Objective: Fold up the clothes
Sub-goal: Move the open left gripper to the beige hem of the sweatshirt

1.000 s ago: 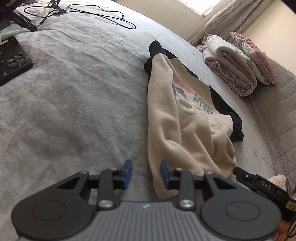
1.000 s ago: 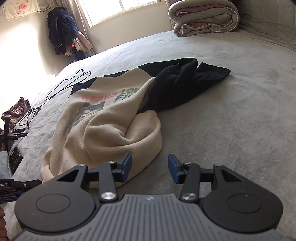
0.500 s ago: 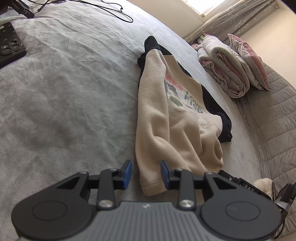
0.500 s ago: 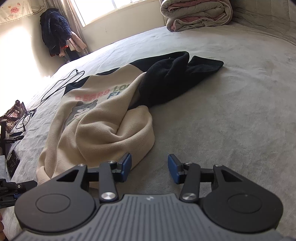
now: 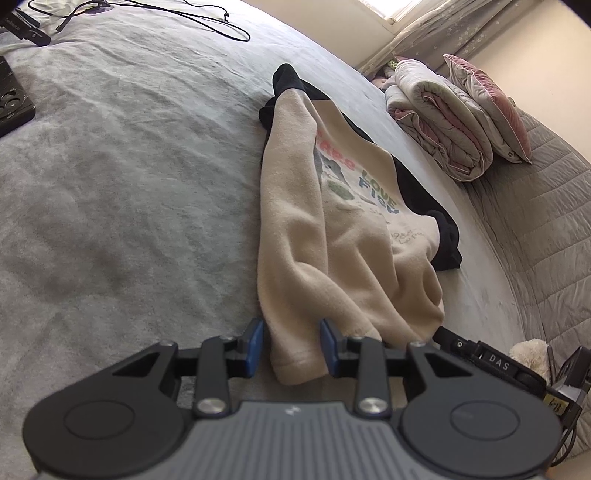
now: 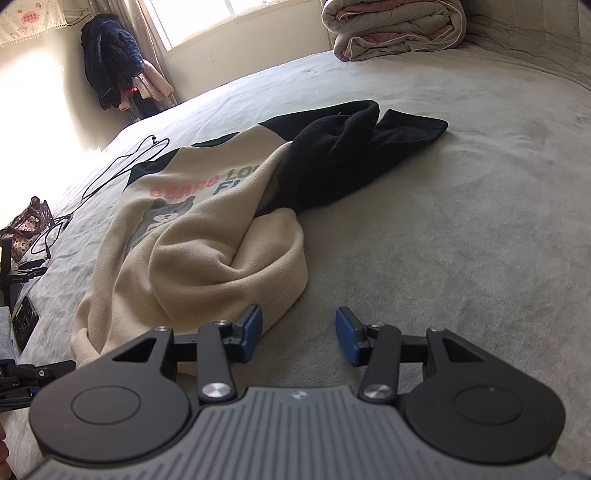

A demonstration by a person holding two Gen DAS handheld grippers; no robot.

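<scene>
- Left wrist view: the left gripper (image 5: pixel 291 347) sits low over the grey bed cover (image 5: pixel 122 192), pointing along the length of the garment, its blue pads spread with the cream hem corner between them; whether the pads touch the cloth cannot be told.
- The sweatshirt (image 5: pixel 332 229) is cream fleece with black sleeves and a bear print with coloured lettering; it lies rumpled lengthwise on the bed, one side folded over the front, one black sleeve at its far end, another poking out at its right edge.
- Right wrist view: the right gripper (image 6: pixel 299 334) hangs low over the bed cover (image 6: pixel 461 229), jaws wide apart and holding nothing; its left pad is just beside the bunched cream hem of the sweatshirt (image 6: pixel 207 240), and bare cover shows between the pads.
- From this side, the black sleeves lie heaped and twisted beyond the cream bundle.
- Further out: a folded quilt (image 6: pixel 395 27) at the bed's head, a pink pillow (image 5: pixel 491 107) beside it, a black cable (image 5: pixel 177 18) and a phone (image 5: pixel 13 107) on the cover, and clothes hanging (image 6: pixel 110 62) by the window.
</scene>
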